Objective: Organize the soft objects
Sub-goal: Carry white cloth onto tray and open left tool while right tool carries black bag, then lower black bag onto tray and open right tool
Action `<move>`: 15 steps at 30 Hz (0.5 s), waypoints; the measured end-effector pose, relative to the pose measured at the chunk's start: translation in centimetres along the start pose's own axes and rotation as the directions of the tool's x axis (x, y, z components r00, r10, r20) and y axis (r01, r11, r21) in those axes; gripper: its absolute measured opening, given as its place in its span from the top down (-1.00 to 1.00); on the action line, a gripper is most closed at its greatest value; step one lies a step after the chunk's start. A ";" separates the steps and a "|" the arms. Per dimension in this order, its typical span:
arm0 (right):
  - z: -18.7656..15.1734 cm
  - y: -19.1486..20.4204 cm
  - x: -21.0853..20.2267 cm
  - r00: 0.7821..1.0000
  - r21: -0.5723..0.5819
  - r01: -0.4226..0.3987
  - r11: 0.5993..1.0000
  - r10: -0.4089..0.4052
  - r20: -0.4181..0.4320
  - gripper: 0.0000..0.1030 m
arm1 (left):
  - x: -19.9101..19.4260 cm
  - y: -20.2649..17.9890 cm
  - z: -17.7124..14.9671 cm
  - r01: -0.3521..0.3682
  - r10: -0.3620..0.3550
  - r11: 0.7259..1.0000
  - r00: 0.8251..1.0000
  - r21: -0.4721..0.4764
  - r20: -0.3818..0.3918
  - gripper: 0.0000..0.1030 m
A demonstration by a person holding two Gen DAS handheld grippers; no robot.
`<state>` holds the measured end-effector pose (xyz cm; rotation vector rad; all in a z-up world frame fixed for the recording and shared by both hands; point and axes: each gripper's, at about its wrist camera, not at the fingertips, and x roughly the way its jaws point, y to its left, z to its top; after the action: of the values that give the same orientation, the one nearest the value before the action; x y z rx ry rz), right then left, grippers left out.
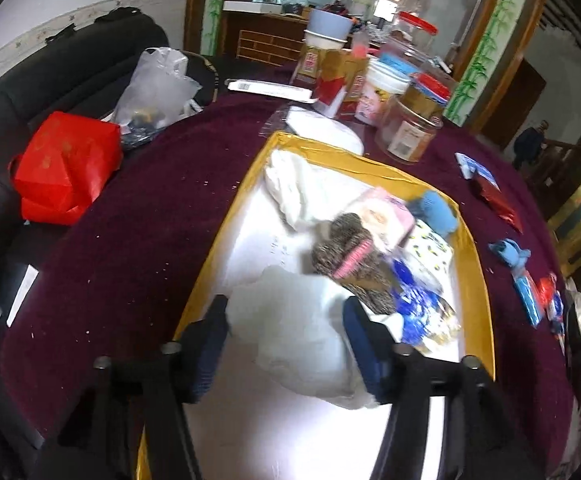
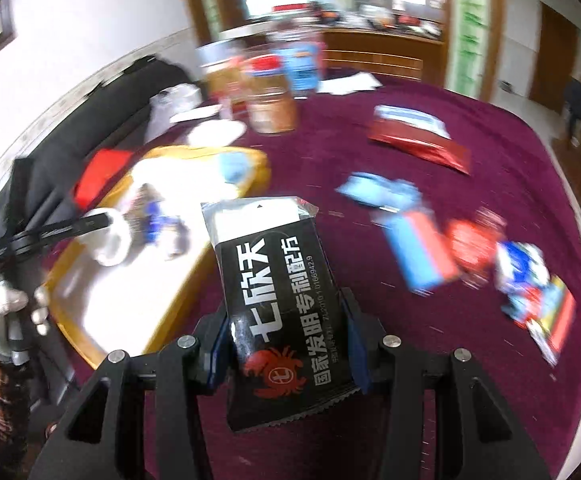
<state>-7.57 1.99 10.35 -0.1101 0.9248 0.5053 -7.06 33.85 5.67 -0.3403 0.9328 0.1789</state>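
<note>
The left gripper [image 1: 286,332] hangs over the near end of the yellow-rimmed box [image 1: 486,304], its fingers either side of a white soft bundle [image 1: 294,320] and apparently pressing it, likely to set it among the soft things already gathered there: a speckled knit piece [image 1: 346,264], a pink packet [image 1: 386,216] and a blue knit item [image 1: 434,204]. The right gripper [image 2: 286,332] clamps a black sachet [image 2: 278,296] by its sides, lifted above the purple tablecloth [image 2: 490,152], probably bound for the same box. More packets [image 2: 426,248] lie scattered well apart to the right. Blur smears the jars [image 2: 270,100] at the back, and the sachet's lower edge is partly hidden by the gripper frame.
</note>
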 end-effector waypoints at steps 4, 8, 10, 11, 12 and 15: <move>1.0 5.2 2.2 0.996 -0.093 -0.074 0.993 0.070 -0.048 0.09 | -1.5 1.3 -0.2 0.079 -0.077 0.995 0.996 -0.057 0.033 -0.31; 1.0 9.9 4.5 0.989 -0.200 -0.109 0.974 0.086 -0.120 0.08 | -4.8 3.0 -1.0 0.140 -0.125 0.983 0.984 -0.116 0.130 -0.43; 0.7 11.8 6.1 0.983 -0.244 -0.121 0.962 0.082 -0.166 0.08 | -6.4 3.9 -1.6 0.178 -0.151 0.973 0.973 -0.149 0.176 -0.47; 0.6 12.6 6.8 0.978 -0.260 -0.134 0.956 0.085 -0.190 0.08 | -7.1 4.4 -2.1 0.199 -0.166 0.966 0.967 -0.163 0.194 -0.47; 0.5 13.3 7.6 0.973 -0.269 -0.149 0.952 0.092 -0.213 0.08 | -7.6 4.8 -2.6 0.219 -0.181 0.960 0.961 -0.175 0.207 -0.47; 0.4 14.5 9.5 0.949 -0.255 -0.210 0.944 0.135 -0.284 0.08 | -8.5 5.6 -3.9 0.259 -0.214 0.946 0.950 -0.197 0.226 -0.47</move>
<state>-9.31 18.29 4.88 -0.3646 1.1245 0.8015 -16.59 37.61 9.24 -0.6295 0.6643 0.0942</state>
